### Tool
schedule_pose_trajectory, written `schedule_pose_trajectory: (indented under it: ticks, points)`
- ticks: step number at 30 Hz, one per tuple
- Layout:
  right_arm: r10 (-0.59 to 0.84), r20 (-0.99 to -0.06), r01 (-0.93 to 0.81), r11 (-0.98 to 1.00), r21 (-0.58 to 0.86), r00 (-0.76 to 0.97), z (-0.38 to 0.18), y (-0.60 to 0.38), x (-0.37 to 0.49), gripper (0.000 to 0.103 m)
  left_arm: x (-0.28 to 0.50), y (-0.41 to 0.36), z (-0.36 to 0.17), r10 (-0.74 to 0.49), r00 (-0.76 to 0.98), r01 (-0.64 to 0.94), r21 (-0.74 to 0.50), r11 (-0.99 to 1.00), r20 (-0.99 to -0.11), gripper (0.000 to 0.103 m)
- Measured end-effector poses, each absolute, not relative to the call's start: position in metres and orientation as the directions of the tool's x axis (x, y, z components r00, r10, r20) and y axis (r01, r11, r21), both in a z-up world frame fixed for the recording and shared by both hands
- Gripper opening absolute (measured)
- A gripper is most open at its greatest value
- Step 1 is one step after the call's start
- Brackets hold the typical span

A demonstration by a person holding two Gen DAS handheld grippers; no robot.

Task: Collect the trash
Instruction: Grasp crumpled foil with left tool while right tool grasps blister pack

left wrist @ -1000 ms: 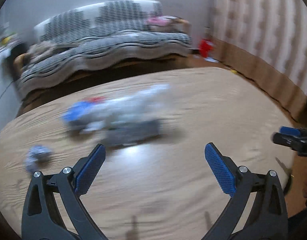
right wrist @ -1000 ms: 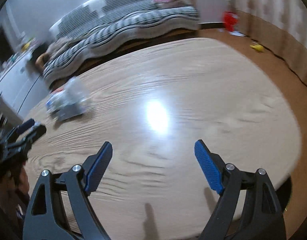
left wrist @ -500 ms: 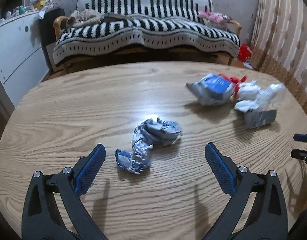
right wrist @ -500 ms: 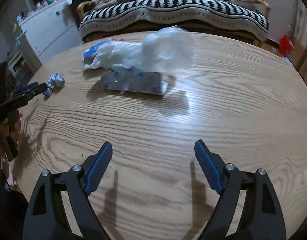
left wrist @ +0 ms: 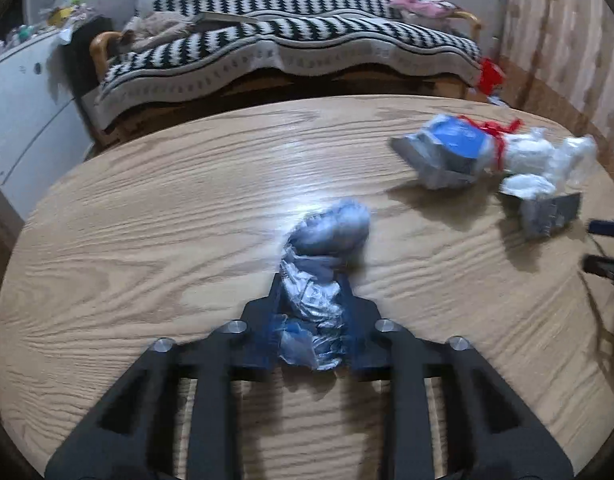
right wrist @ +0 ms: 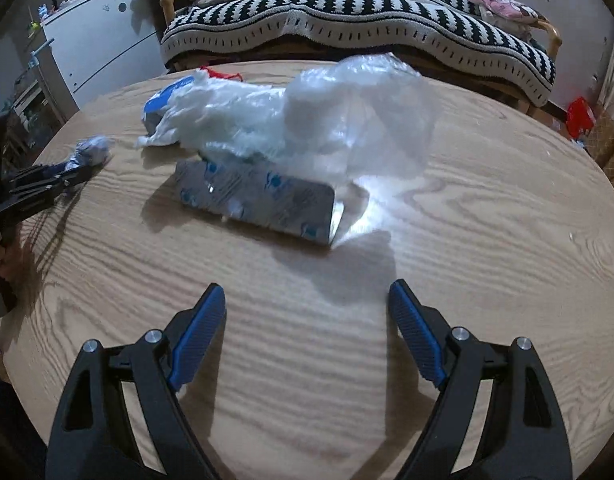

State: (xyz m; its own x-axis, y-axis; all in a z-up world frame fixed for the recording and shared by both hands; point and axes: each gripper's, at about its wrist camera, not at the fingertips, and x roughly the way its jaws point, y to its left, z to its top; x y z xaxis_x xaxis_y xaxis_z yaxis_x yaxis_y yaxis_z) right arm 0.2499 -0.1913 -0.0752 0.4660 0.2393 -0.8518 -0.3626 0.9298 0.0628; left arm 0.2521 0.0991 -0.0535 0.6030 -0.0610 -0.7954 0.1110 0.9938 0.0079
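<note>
My left gripper (left wrist: 311, 312) is closing its jaws on a crumpled wrapper (left wrist: 319, 276), and the pads are already pressing it from both sides; the wrapper's far end is sticking out past the fingertips over the wooden table (left wrist: 147, 240). Ahead and to the right of this gripper I am seeing a blue-and-grey packet (left wrist: 447, 156) with a clear plastic bag (left wrist: 547, 160) just beside it.

My right gripper (right wrist: 307, 320) is hanging over the table with its jaws standing wide and nothing between them. Straight ahead of it a grey blister pack (right wrist: 259, 204) is lying flat, and the clear plastic bag is resting against its far side. Off to its left I am seeing the left gripper holding the wrapper.
</note>
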Motion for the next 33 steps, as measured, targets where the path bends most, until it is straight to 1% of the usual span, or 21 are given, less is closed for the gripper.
schedule_pose_trajectory:
  ticks: [1,4,6,10,12,13,14,15,17,21,25,27,28,29,31,32,33]
  points:
    - [0.242,-0.851,-0.373,0.926,0.059,0.466,-0.075,-0.189,0.253,0.081,0.249,0.096,-0.053,-0.066,0.598,0.117,0.005,0.993,-0.799,0.024]
    - [0.252,-0.843,-0.425,0.905,0.031,0.475,-0.074,-0.178,0.264,0.081,0.239,0.086,-0.050,-0.040,0.614,0.126,0.048,0.991,-0.788,0.023]
    - [0.271,-0.837,-0.447,0.894,0.035,0.476,-0.073,-0.170,0.270,0.081,0.235,0.084,-0.047,-0.046,0.623,0.131,0.046,0.990,-0.781,0.023]
    - [0.367,-0.832,-0.510,0.852,0.122,0.415,-0.071,-0.157,0.271,0.081,0.229,0.086,-0.041,-0.051,0.633,0.117,0.031,0.993,-0.773,0.023]
    - [0.435,-0.834,-0.600,0.783,0.165,0.339,-0.071,-0.144,0.255,0.081,0.229,0.090,-0.039,-0.051,0.635,0.107,0.023,0.994,-0.771,0.023]
    - [0.452,-0.835,-0.644,0.747,0.162,0.315,-0.068,-0.139,0.247,0.081,0.228,0.093,-0.039,-0.055,0.632,0.098,0.010,0.995,-0.773,0.024]
    - [0.445,-0.841,-0.696,0.708,0.120,0.308,-0.067,-0.130,0.233,0.081,0.228,0.095,-0.039,-0.055,0.630,0.090,0.003,0.996,-0.775,0.024]
    - [0.424,-0.847,-0.711,0.698,0.082,0.319,-0.066,-0.126,0.227,0.081,0.228,0.097,-0.039,-0.051,0.627,0.080,-0.001,0.997,-0.777,0.024]
    - [0.371,-0.857,-0.686,0.727,0.028,0.358,-0.067,-0.126,0.228,0.081,0.228,0.099,-0.039,-0.046,0.626,0.069,-0.003,0.998,-0.779,0.024]
    - [0.334,-0.856,-0.578,0.814,0.051,0.395,-0.071,-0.140,0.255,0.081,0.227,0.094,-0.039,-0.042,0.623,0.062,-0.004,0.998,-0.781,0.024]
    - [0.323,-0.846,-0.528,0.847,0.058,0.425,-0.073,-0.141,0.268,0.075,0.226,0.084,-0.035,-0.049,0.626,0.075,-0.003,0.997,-0.778,0.024]
    - [0.313,-0.843,-0.526,0.849,0.042,0.438,-0.073,-0.137,0.268,0.069,0.225,0.080,-0.033,-0.054,0.627,0.079,-0.005,0.997,-0.777,0.024]
    - [0.301,-0.842,-0.530,0.848,0.021,0.448,-0.073,-0.132,0.265,0.059,0.224,0.078,-0.033,-0.056,0.627,0.082,-0.005,0.997,-0.777,0.024]
    - [0.312,-0.837,-0.540,0.841,0.023,0.449,-0.072,-0.124,0.263,0.044,0.223,0.075,-0.032,-0.057,0.628,0.085,-0.005,0.996,-0.776,0.024]
    - [0.320,-0.839,-0.549,0.835,0.031,0.440,-0.068,-0.119,0.258,0.023,0.221,0.071,-0.030,-0.059,0.629,0.089,-0.003,0.996,-0.776,0.024]
    - [0.331,-0.841,-0.553,0.832,0.046,0.428,-0.068,-0.114,0.254,0.017,0.219,0.069,-0.029,-0.060,0.628,0.090,-0.004,0.996,-0.776,0.024]
    - [0.343,-0.843,-0.559,0.827,0.062,0.414,-0.067,-0.112,0.250,0.017,0.216,0.066,-0.028,-0.063,0.625,0.090,-0.008,0.996,-0.778,0.024]
